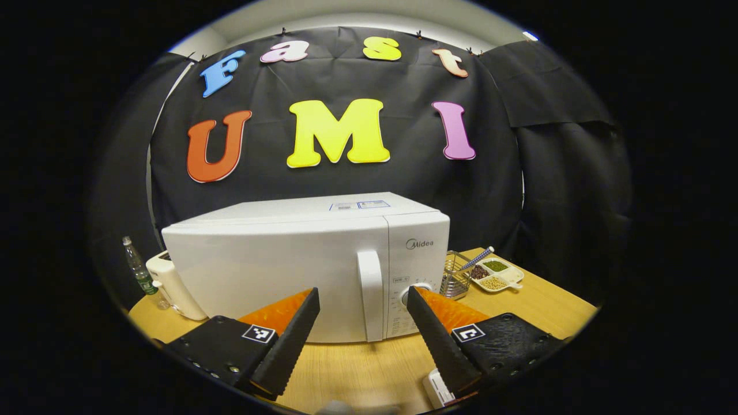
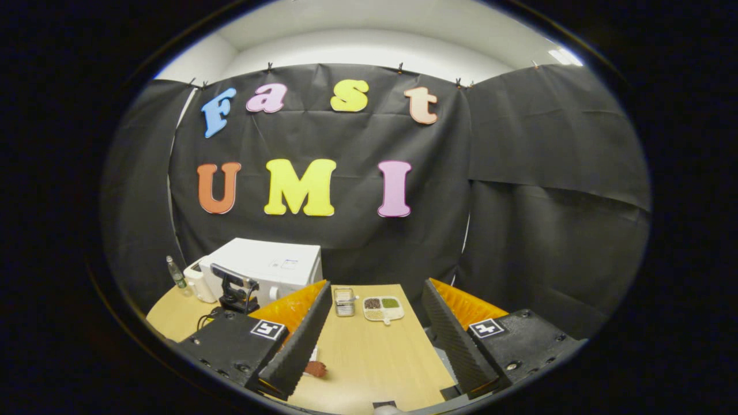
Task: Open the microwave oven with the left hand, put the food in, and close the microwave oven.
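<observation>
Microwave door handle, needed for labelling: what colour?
White, matching the white microwave's door; the handle shows best in left gripper view.

Surface (image 1: pixel 369 369): light wood-grain top, also seen in the right gripper view (image 2: pixel 369 357). Items standing or lying directly on it:

- 1 white microwave oven (image 1: pixel 288 271), door shut, toward the left part of the surface (image 2: pixel 271 268).
- 1 small white appliance (image 1: pixel 173 285), just beside the microwave oven's left end.
- 1 clear plastic bottle (image 1: pixel 137 266), upright, near that appliance at the far left edge.
- 1 wire basket (image 1: pixel 455 276), just right of the microwave oven.
- 1 white divided dish (image 1: pixel 496 275) with 3 compartments of green, dark red and pale grains, beside the basket.
- 1 small reddish-brown item (image 2: pixel 316 369), too blurred to identify.
</observation>
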A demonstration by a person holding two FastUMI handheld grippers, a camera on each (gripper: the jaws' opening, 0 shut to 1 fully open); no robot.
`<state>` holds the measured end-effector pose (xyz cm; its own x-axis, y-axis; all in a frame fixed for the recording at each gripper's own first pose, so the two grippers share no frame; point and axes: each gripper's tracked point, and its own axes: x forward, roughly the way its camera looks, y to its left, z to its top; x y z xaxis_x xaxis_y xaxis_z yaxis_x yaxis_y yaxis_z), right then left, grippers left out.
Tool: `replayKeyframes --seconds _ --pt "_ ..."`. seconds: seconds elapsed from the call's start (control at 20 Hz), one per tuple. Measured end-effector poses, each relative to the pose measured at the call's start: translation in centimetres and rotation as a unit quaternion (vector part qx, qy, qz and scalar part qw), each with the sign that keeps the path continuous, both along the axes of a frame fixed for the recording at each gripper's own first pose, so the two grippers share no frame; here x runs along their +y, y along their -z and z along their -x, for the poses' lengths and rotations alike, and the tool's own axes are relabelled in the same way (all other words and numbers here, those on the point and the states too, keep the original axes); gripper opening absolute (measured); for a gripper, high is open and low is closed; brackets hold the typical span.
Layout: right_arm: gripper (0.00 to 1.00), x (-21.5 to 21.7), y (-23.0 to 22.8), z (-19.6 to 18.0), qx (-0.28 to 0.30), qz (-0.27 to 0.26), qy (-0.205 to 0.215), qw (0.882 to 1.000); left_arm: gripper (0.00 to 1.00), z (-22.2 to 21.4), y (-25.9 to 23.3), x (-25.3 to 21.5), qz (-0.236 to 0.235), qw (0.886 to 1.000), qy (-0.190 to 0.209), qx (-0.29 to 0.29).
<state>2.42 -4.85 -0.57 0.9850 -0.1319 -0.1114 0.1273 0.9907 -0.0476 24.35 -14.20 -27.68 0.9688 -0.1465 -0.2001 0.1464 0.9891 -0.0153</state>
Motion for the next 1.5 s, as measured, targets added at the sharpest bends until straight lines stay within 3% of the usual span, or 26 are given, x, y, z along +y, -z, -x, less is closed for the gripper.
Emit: replayKeyframes --seconds 0.15,0.2,0.25,0.3,0.35,0.45,0.5,0.6,0.85,1.3,1.45,1.5 --pt "0.92 -0.5 0.3 -0.6 0.009 0.012 0.006 1.000 0.89 -1.5 0.5 -0.1 0.008 1.000 -0.004 0.001" --pt "0.92 -0.4 0.5 -0.8 0.013 0.013 0.005 1.000 0.75 -1.7 0.7 -0.1 0.010 1.000 -0.007 0.003" --pt "0.92 -0.4 0.6 -1.0 0.016 0.013 0.003 1.000 0.82 -1.9 0.7 -0.3 0.014 1.000 -0.006 0.007" --pt "0.92 -0.4 0.7 -1.1 0.018 0.016 0.004 1.000 0.67 -2.3 0.8 -0.5 0.016 1.000 -0.004 0.007" --pt "0.92 -0.7 0.8 -1.3 0.018 0.018 0.006 1.000 0.76 -2.5 0.7 -0.7 0.016 1.000 -0.003 0.006" --pt "0.92 -0.5 0.9 -1.3 0.019 0.017 0.006 1.000 0.69 -3.3 0.9 -0.6 0.015 1.000 -0.006 0.003" --pt "0.92 -0.4 0.9 -1.2 0.020 0.017 0.004 1.000 0.49 -3.4 1.1 -1.2 0.026 1.000 0.002 0.011" --pt "0.92 -0.3 0.9 -1.1 0.019 0.018 0.005 1.000 0.29 -3.6 1.2 -1.2 0.025 1.000 0.002 0.009" --pt "0.92 -0.2 1.4 -0.3 0.024 0.006 0.008 1.000 0.10 -3.3 1.1 -1.2 0.026 1.000 0.000 0.008" --pt "0.92 0.8 1.3 0.9 0.020 0.005 0.000 1.000 0.10 -2.7 1.6 -1.2 0.030 0.999 0.013 0.028" --pt "0.92 1.0 1.3 1.2 0.018 0.007 -0.006 1.000 0.09 -0.1 1.7 -0.7 0.019 0.999 0.022 0.021" --pt "1.00 1.3 1.3 1.2 0.018 0.005 -0.011 1.000 0.10 1.1 1.5 -0.4 0.017 0.999 0.029 0.014"
